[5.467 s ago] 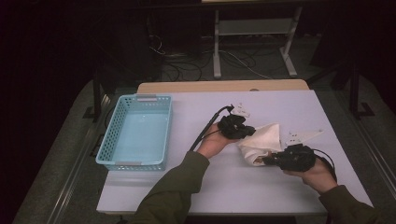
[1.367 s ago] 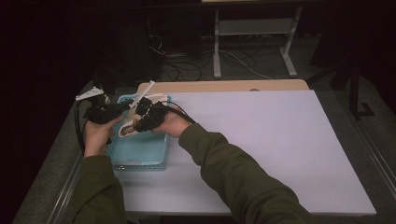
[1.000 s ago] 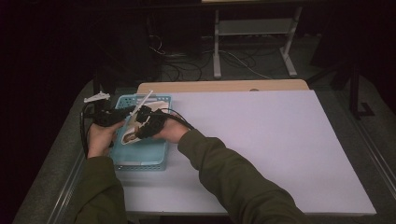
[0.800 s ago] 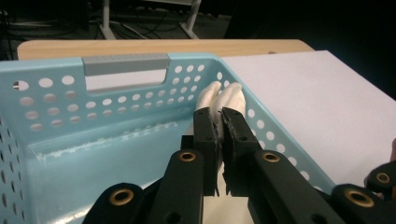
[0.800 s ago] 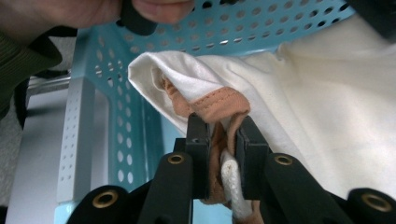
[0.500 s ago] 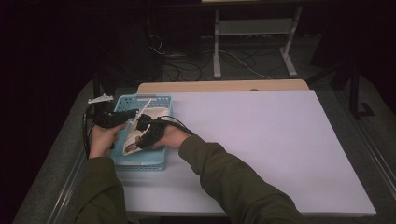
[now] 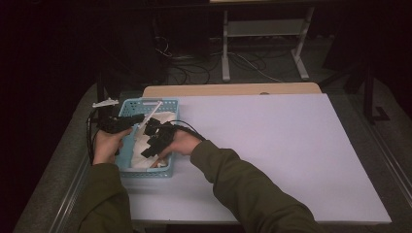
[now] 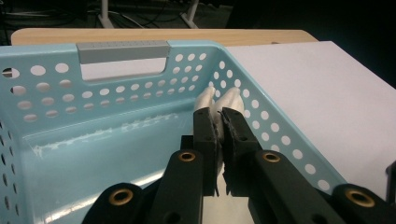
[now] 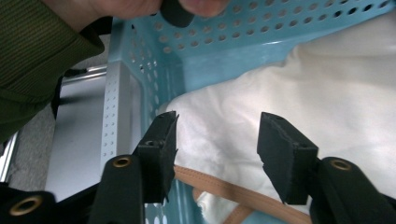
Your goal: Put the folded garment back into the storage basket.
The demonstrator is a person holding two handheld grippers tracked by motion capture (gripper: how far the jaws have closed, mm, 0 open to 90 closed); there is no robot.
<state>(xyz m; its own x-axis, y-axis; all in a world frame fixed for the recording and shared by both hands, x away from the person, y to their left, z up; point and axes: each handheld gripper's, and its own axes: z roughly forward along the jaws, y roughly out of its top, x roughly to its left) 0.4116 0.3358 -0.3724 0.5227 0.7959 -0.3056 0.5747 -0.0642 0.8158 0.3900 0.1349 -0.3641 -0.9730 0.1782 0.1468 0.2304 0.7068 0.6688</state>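
- The left gripper (image 8: 219,126) is clenched on a fold of the cream cloth bag (image 9: 299,88), which lies just below it, in the blue basket (image 8: 56,116).
- The bag looks soft, light and floppy; I judge a thick fold or the tan strap (image 9: 219,189) the best place to grip.
- The right gripper (image 9: 215,140) is released; its jaws have just been opening, and they stand half apart above the bag without pressing it.
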